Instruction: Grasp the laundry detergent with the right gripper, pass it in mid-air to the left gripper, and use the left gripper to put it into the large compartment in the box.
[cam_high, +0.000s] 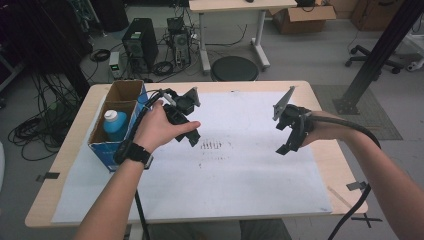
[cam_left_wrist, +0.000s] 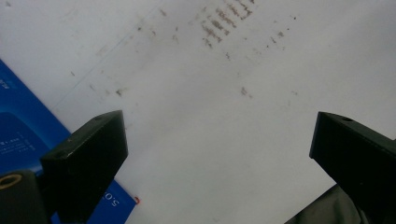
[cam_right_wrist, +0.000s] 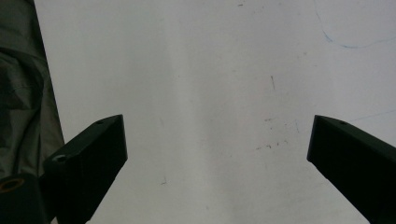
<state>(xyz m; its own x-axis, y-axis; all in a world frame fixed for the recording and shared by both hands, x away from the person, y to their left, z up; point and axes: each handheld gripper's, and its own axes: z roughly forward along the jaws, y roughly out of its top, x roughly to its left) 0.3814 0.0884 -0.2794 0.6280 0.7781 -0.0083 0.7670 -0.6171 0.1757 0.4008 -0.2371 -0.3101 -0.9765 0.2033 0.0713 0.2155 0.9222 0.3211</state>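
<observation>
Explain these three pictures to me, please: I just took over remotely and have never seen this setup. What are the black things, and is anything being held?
There is no robot here. A person holds a two-jaw hand tool in each hand. The high view looks down on the table, which is covered by a white sheet with dark smudges near its middle. The left gripper hovers beside a blue cardboard box, which has a blue bottle standing in it. The right gripper hovers over the sheet's right side. The other two pictures come from a camera on each gripper, looking along its black jaws at the sheet. In both, the jaws stand wide apart with nothing between them, so nothing is held.
</observation>
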